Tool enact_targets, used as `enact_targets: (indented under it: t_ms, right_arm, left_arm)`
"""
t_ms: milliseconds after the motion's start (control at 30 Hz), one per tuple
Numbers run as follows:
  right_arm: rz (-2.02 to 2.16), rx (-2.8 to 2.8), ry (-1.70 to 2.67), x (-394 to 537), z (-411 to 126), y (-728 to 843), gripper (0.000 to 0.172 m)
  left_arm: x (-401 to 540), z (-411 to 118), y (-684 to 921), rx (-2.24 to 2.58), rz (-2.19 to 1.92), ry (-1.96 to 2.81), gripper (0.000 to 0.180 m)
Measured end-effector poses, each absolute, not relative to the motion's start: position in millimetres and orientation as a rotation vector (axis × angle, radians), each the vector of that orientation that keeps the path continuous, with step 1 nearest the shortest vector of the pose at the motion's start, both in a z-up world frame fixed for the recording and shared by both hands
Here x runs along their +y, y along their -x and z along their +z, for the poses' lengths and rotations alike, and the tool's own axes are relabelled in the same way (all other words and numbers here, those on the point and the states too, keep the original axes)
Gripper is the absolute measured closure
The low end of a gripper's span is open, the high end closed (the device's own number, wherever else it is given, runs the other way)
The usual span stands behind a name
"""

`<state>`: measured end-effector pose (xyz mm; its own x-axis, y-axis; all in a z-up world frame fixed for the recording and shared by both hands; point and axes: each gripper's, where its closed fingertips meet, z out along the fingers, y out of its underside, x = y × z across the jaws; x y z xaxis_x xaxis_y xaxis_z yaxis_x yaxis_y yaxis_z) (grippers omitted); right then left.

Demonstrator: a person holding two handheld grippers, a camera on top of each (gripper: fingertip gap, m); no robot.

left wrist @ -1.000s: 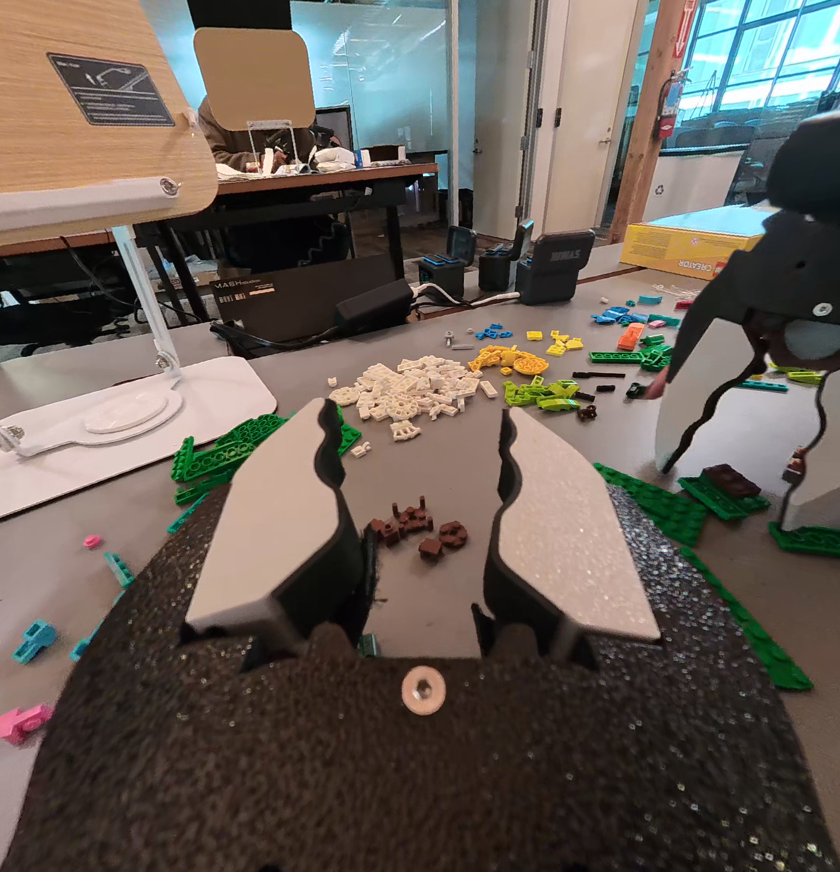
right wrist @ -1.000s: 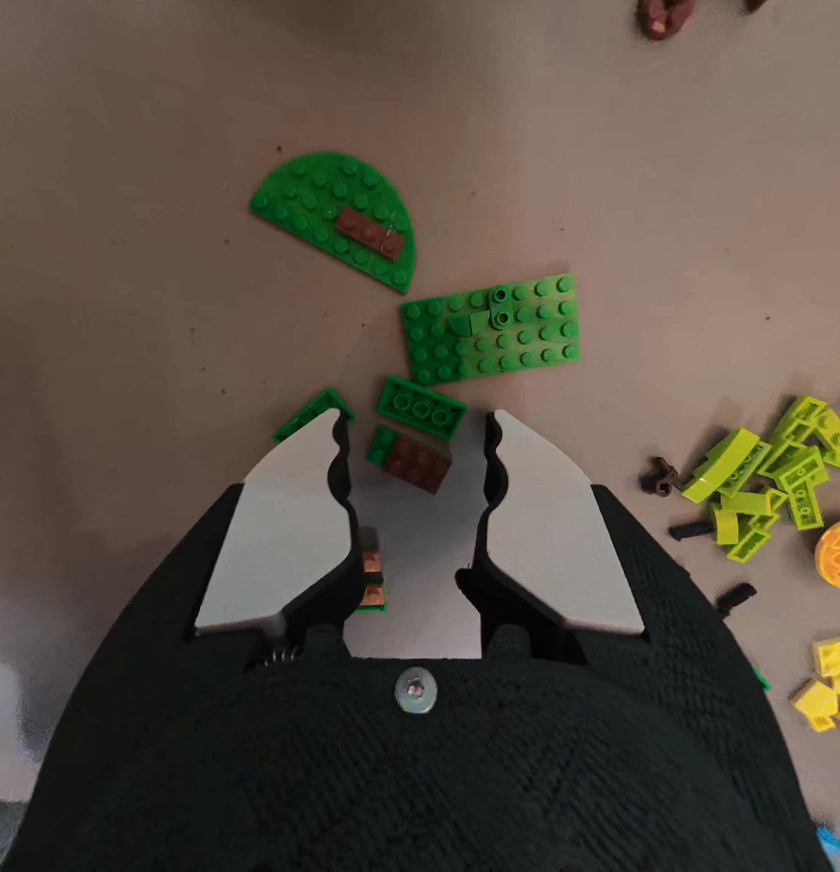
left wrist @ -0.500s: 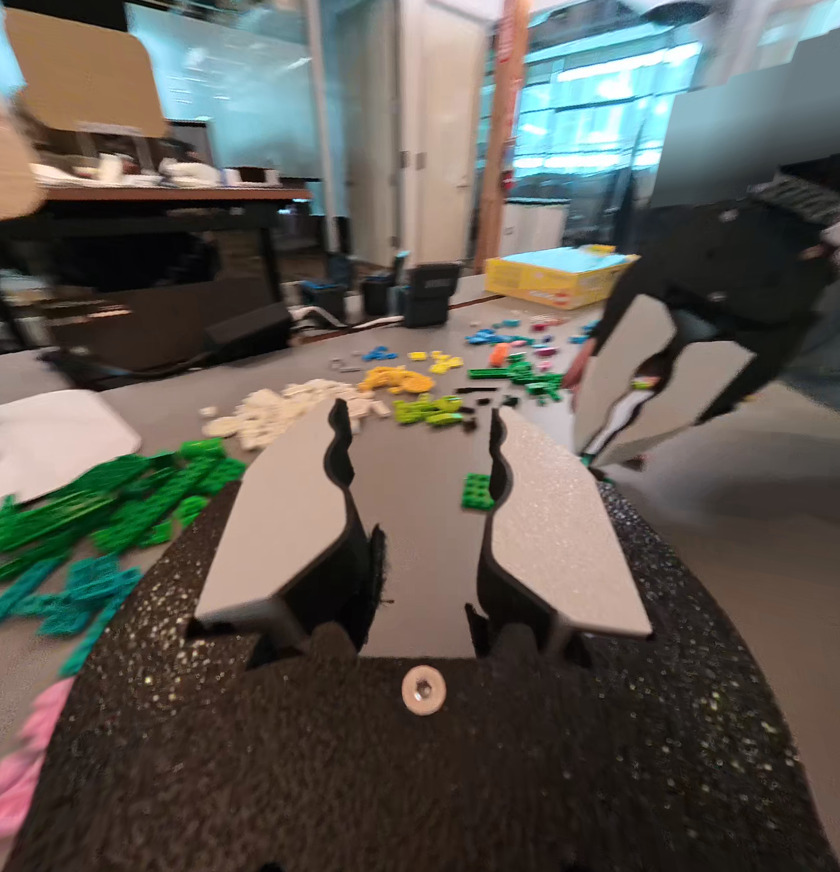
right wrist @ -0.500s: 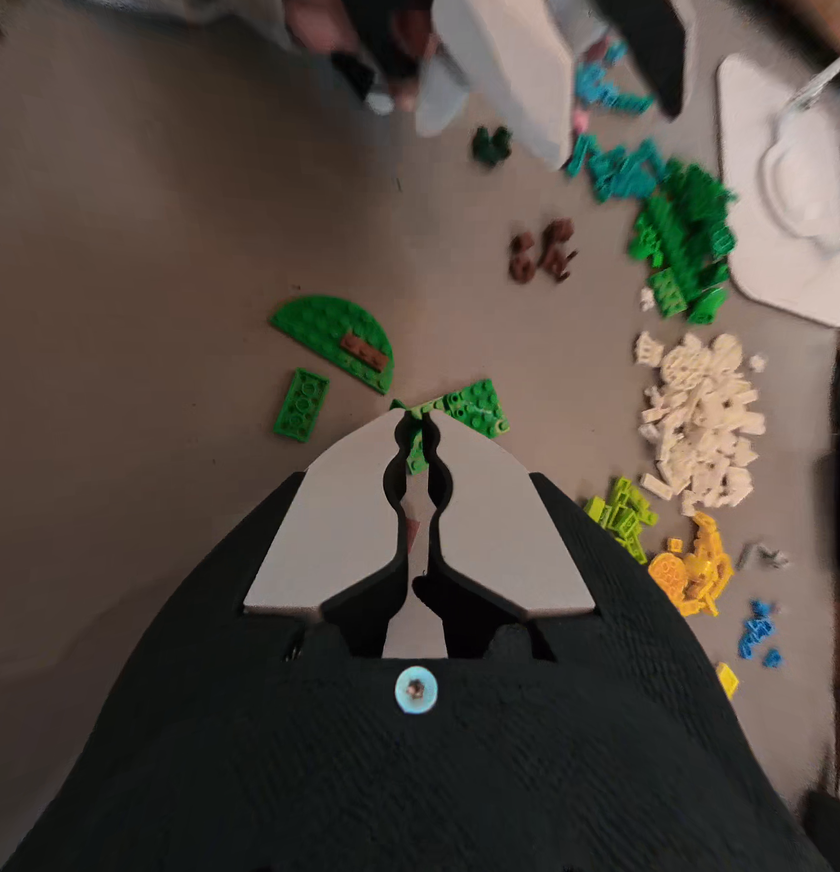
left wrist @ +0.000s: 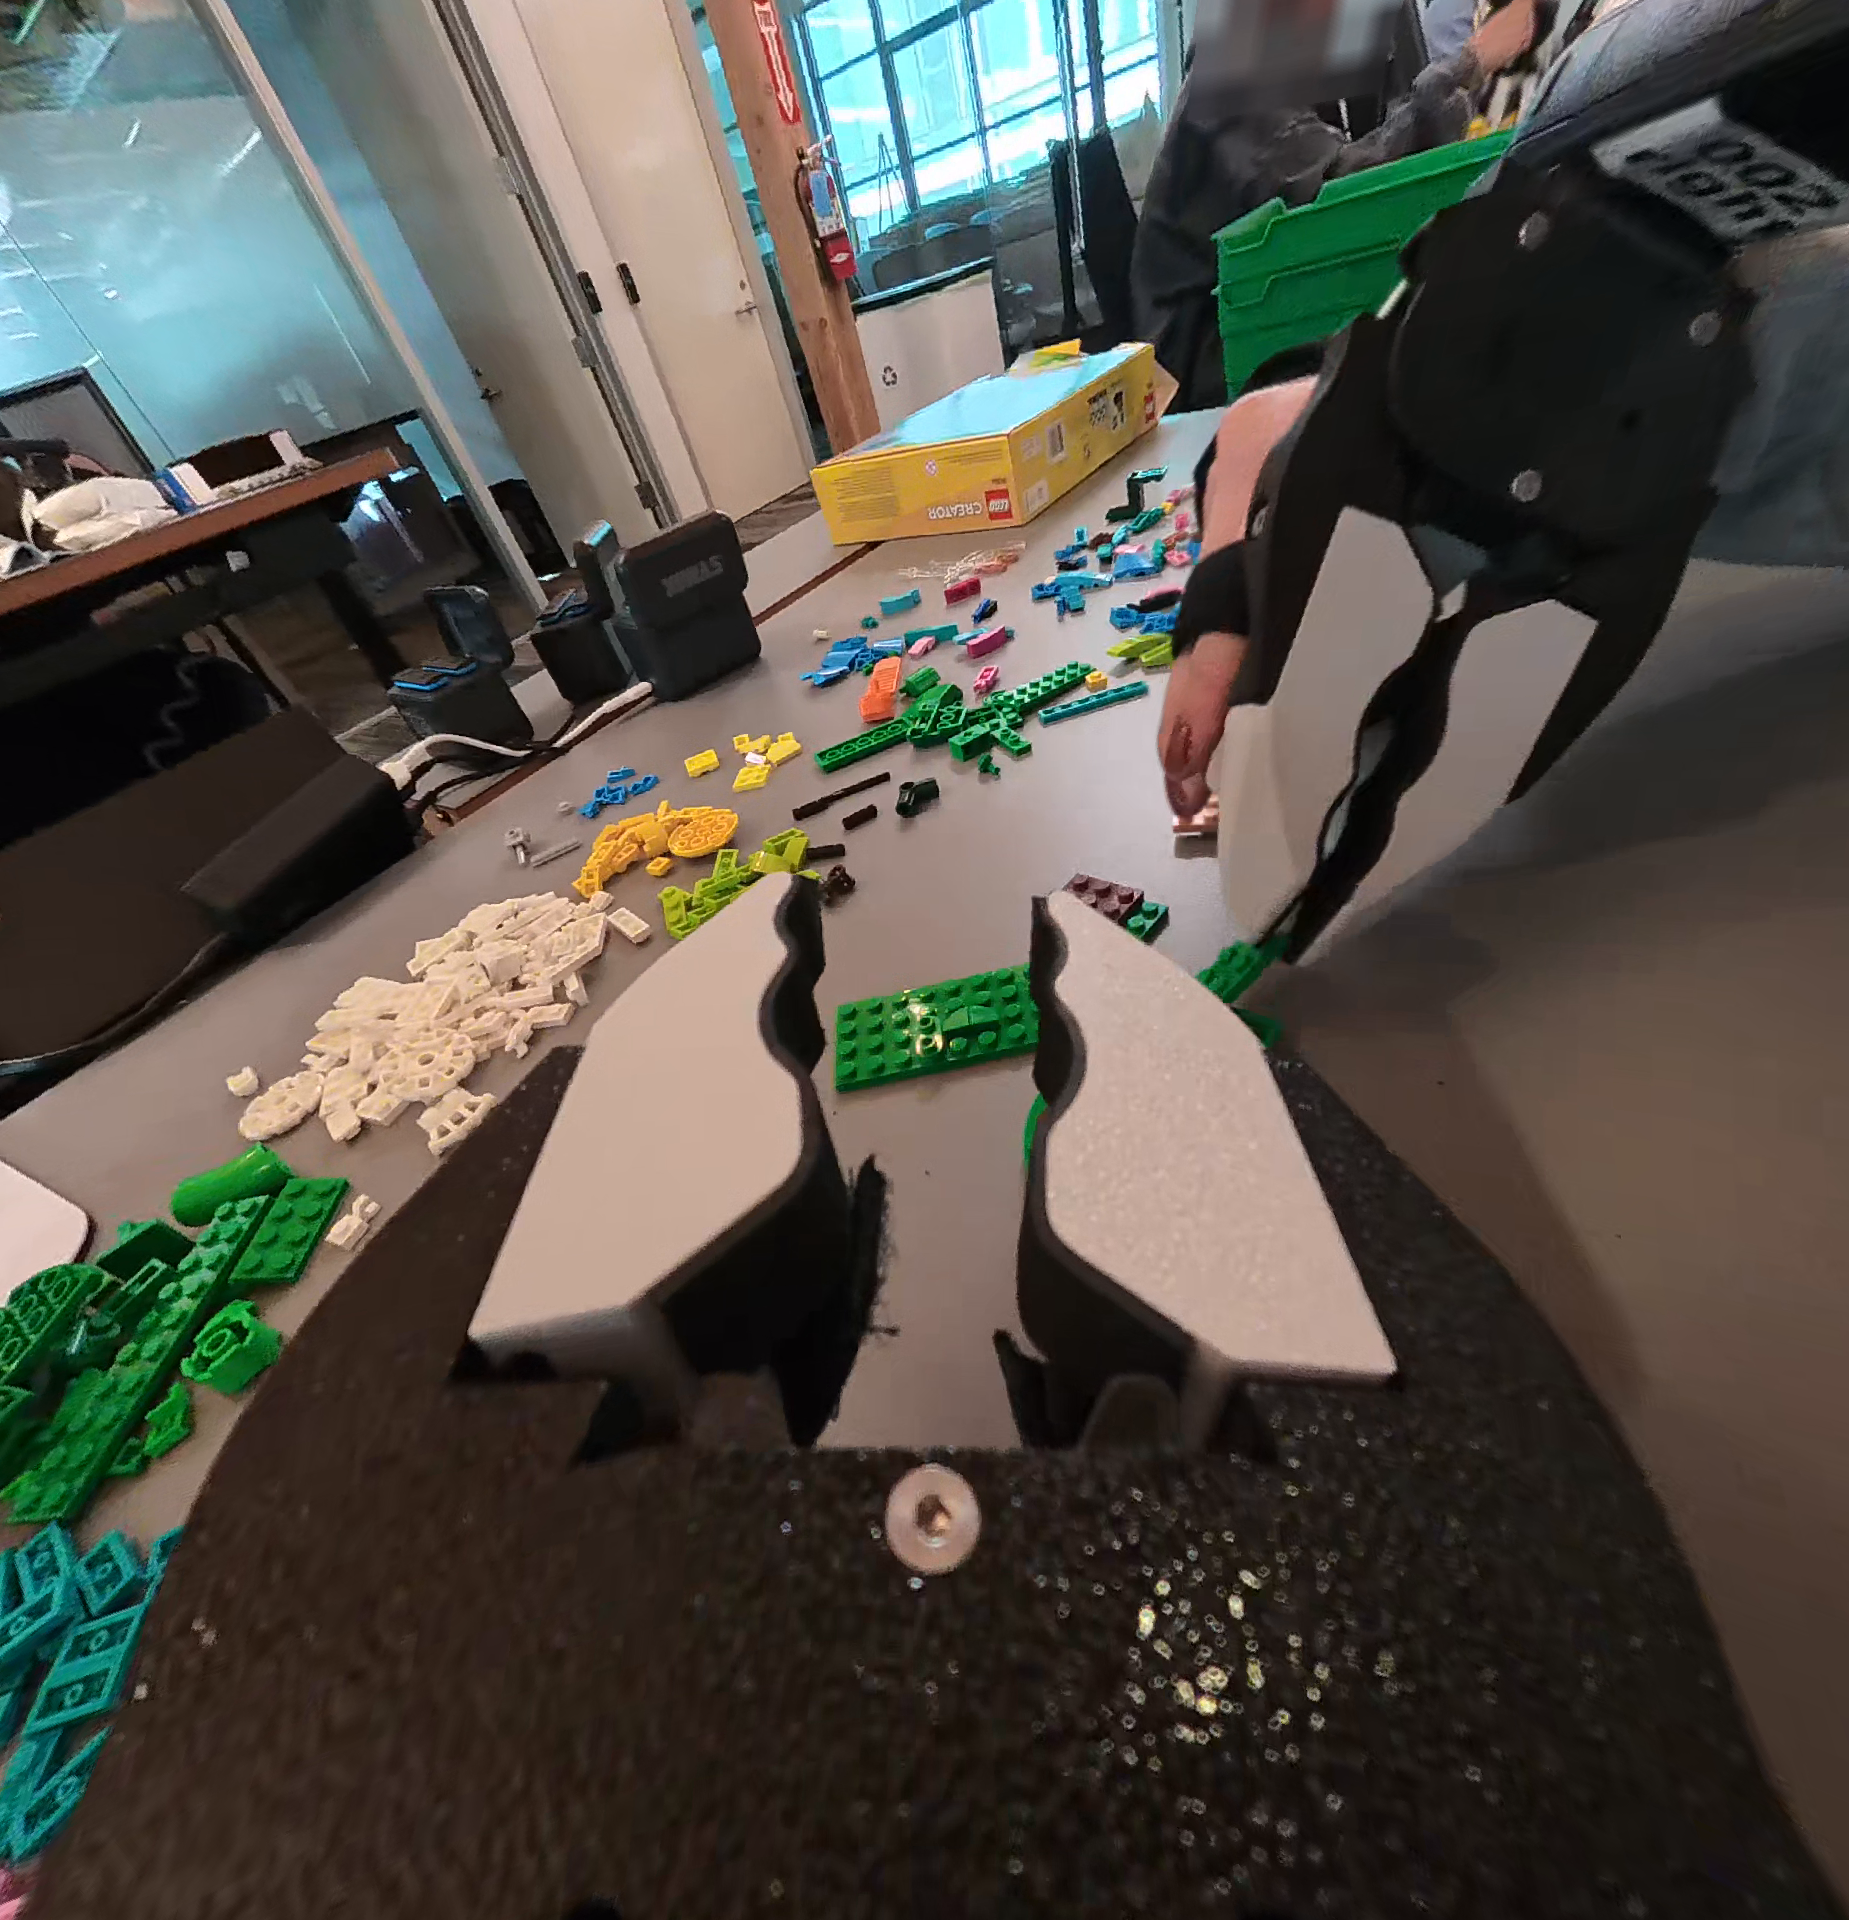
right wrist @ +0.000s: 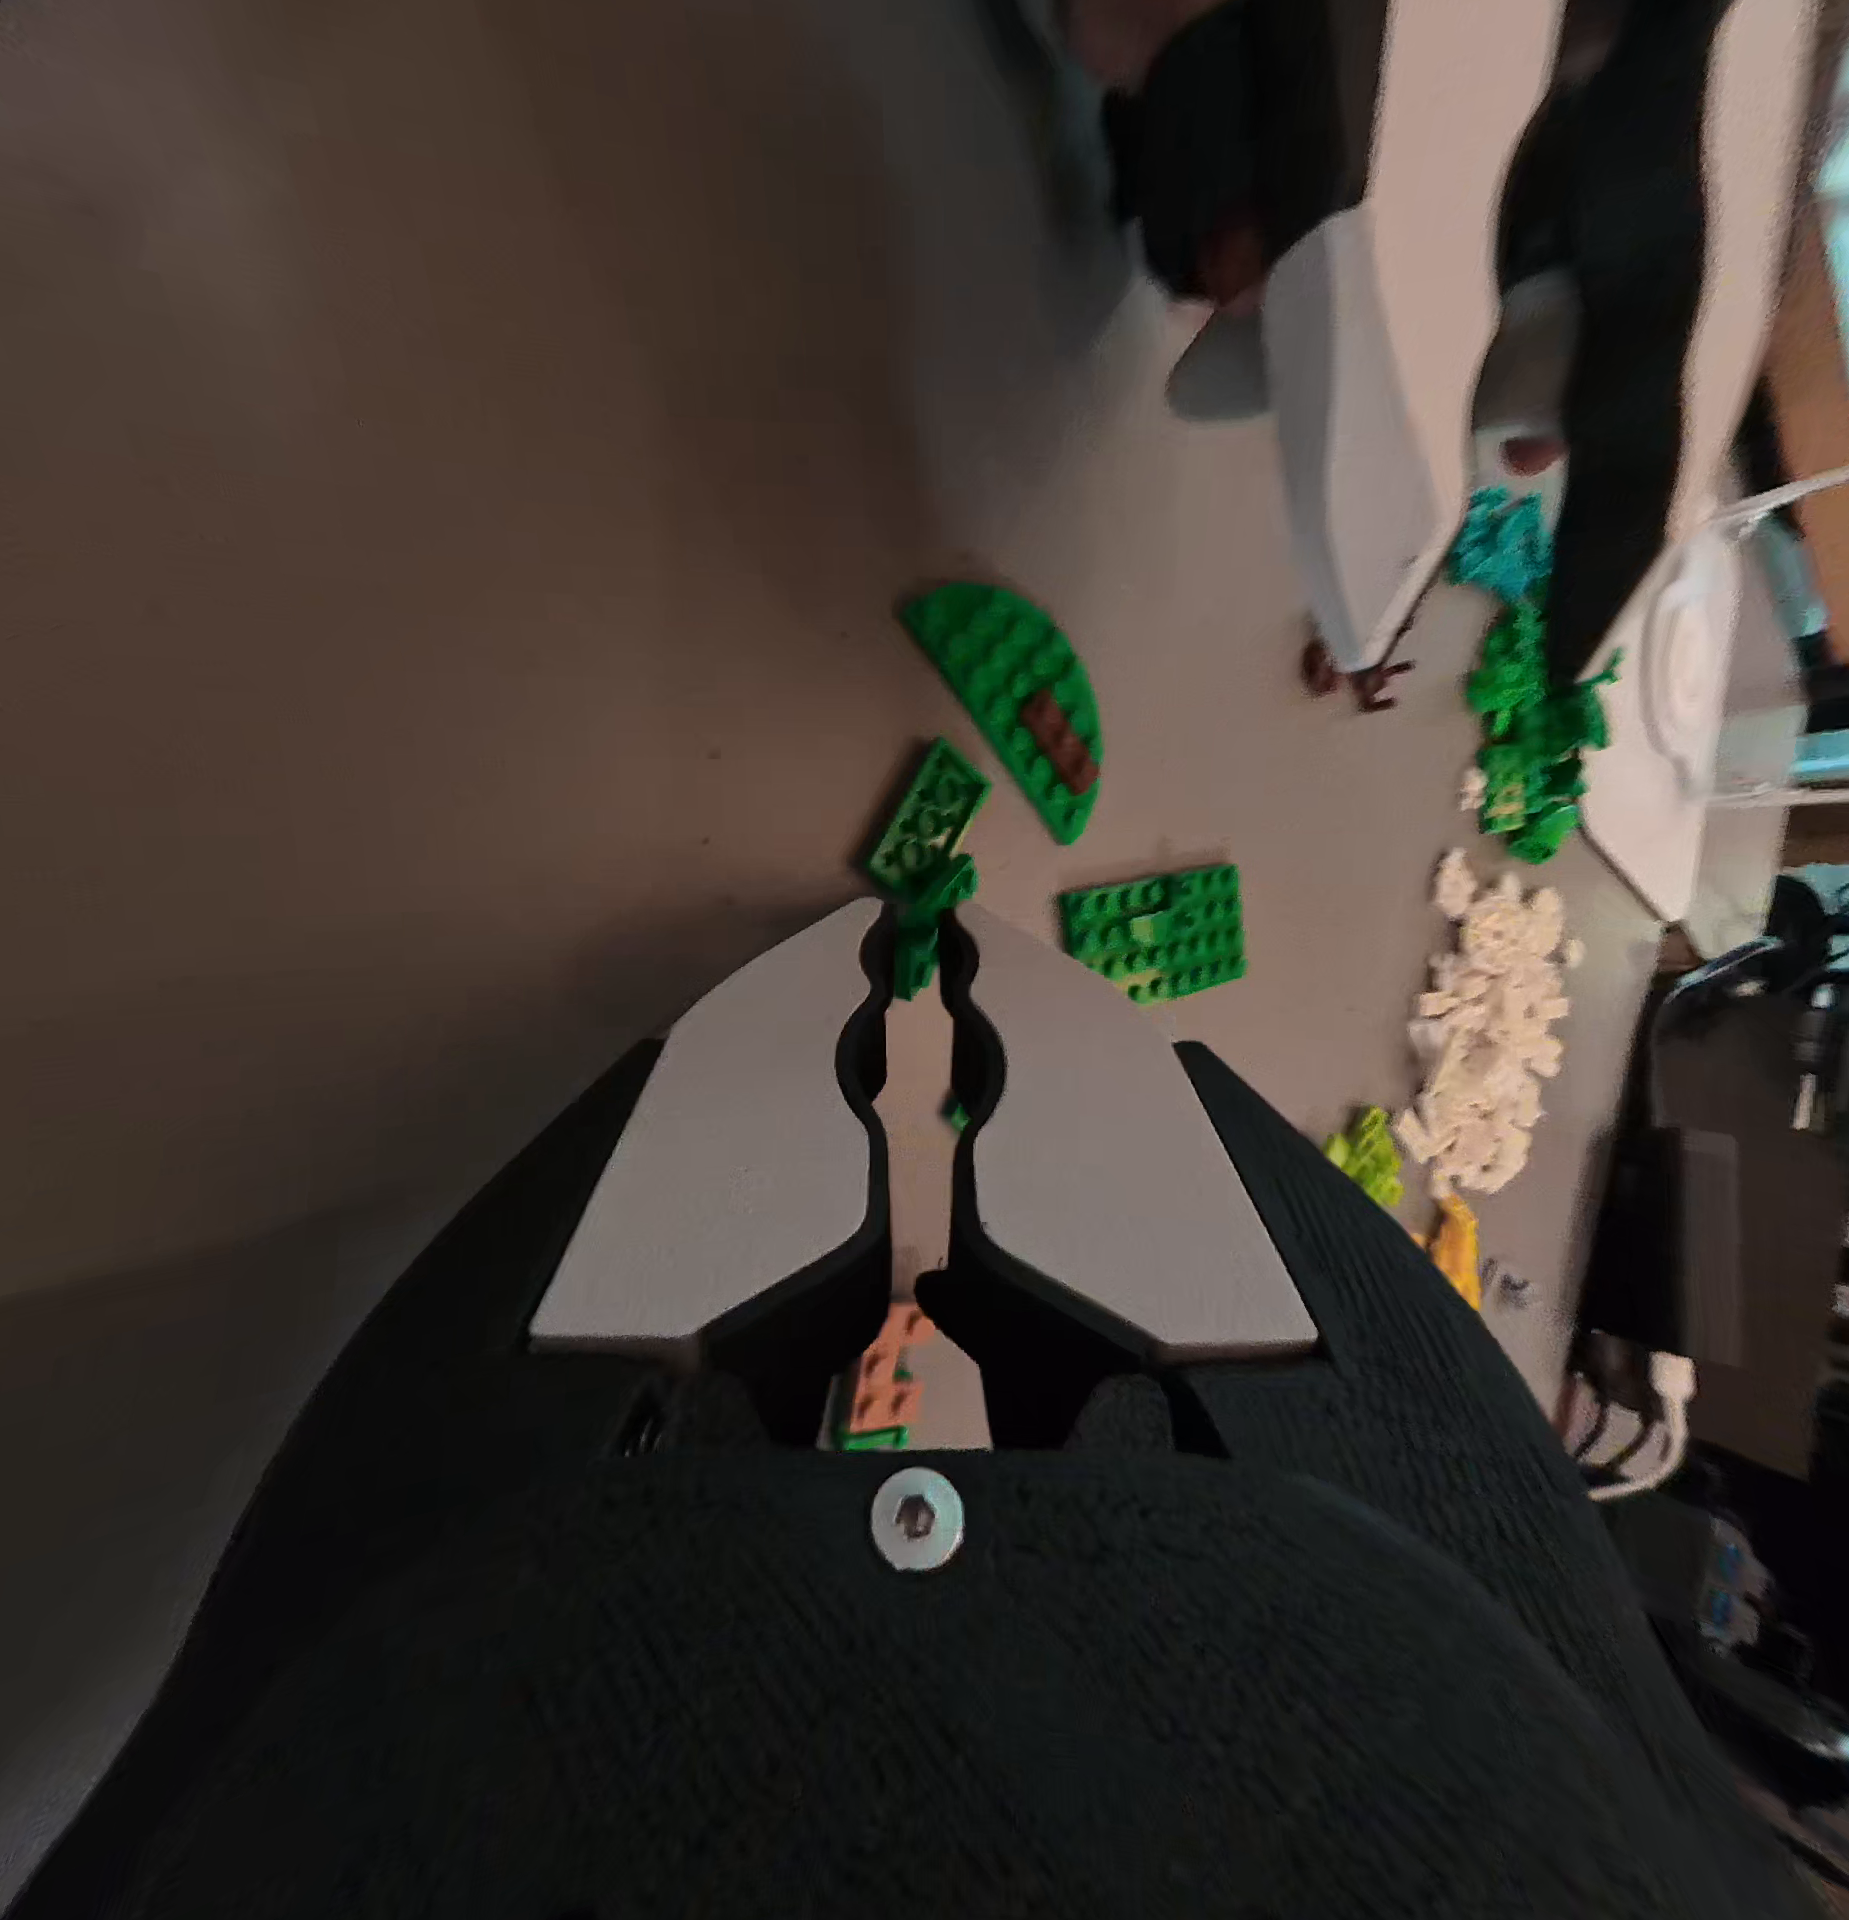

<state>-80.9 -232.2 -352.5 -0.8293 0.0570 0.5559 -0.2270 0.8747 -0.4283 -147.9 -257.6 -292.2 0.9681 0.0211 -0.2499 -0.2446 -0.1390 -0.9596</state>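
Note:
My left gripper [left wrist: 925, 914] is open and empty, low over the grey table [left wrist: 1055, 821]. A green rectangular plate [left wrist: 935, 1023] lies flat between and just beyond its fingertips, untouched. My right gripper [right wrist: 918, 914] is shut on a small green plate [right wrist: 922, 940], pinched at the tips and held on edge above the table. In the left wrist view the right gripper [left wrist: 1299, 930] hangs at the right with that green plate [left wrist: 1240, 966] at its tips. A brown brick on a small green plate [left wrist: 1117, 902] lies near it.
A half-round green plate with a brown strip [right wrist: 1013, 707], an upturned green plate [right wrist: 925, 821] and the rectangular plate [right wrist: 1154, 940] lie ahead of the right gripper. Piles of white [left wrist: 432, 1029], yellow [left wrist: 660, 836], green [left wrist: 99, 1351] and teal [left wrist: 37, 1631] pieces. A yellow box [left wrist: 987, 462] at the back.
My right gripper shut on the small green plate and lifted it off the table while turning. My left gripper swung right, from the brown pieces to the green rectangular plate, and narrowed its jaws.

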Motion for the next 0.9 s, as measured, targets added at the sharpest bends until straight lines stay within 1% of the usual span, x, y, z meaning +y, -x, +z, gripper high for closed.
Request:
enact_targets:
  t_ms: [67,100,133,167,200,233,267,333,467,533,567,633,700,833,900]
  right_arm:
    - [0.626,-2.541,-0.071,-226.5,-359.6,76.0,0.160]
    - [0.653,-2.600,0.023,-225.3,-362.0,73.1,0.154]
    - [0.713,-2.668,0.158,-226.2,-362.6,69.9,0.144]
    - [0.795,-2.722,0.300,-229.2,-360.9,67.0,0.137]
    - [0.876,-2.729,0.433,-232.4,-356.7,68.6,0.135]
    - [0.934,-2.691,0.540,-234.5,-351.4,74.9,0.137]
    - [0.961,-2.636,0.611,-235.1,-346.7,82.5,0.144]
    - [0.970,-2.567,0.632,-239.4,-341.2,91.4,0.149]
    - [0.835,-2.660,0.624,-251.6,-354.9,93.3,0.142]
    - [0.737,-2.698,0.605,-251.7,-364.3,96.8,0.143]
    - [0.690,-2.709,0.605,-250.1,-368.3,98.8,0.149]
    - [0.700,-2.706,0.599,-253.6,-366.6,101.5,0.168]
    - [0.678,-2.621,0.491,-252.8,-360.1,108.4,0.169]
    - [0.643,-2.313,0.186,-252.7,-329.8,119.0,0.172]
    - [0.589,-2.264,0.139,-248.3,-327.3,116.7,0.172]
  left_arm:
    - [-258.0,-291.5,148.5,0.164,0.231,1.693,0.143]
    - [-258.4,-290.8,149.0,0.158,0.229,1.688,0.143]
    - [-258.9,-289.9,149.8,0.150,0.226,1.684,0.143]
    - [-259.5,-289.2,150.6,0.141,0.221,1.680,0.143]
    - [-259.9,-288.4,151.4,0.132,0.217,1.675,0.142]
    - [-260.3,-287.7,152.3,0.123,0.212,1.671,0.142]
    - [-260.6,-287.1,153.0,0.116,0.207,1.668,0.143]
    - [-261.1,-286.6,154.4,0.104,0.200,1.665,0.143]
    - [-261.0,-286.7,155.0,0.100,0.195,1.667,0.143]
    - [-261.0,-286.8,154.5,0.104,0.198,1.666,0.143]
    - [-261.1,-286.9,153.9,0.108,0.197,1.667,0.144]
    - [-261.5,-287.3,153.4,0.102,0.183,1.671,0.145]
    - [-262.0,-287.3,151.7,0.072,0.108,1.677,0.145]
    - [-259.3,-291.4,133.7,0.017,-0.239,1.713,0.141]
    - [-256.9,-295.2,127.8,0.023,-0.302,1.742,0.140]
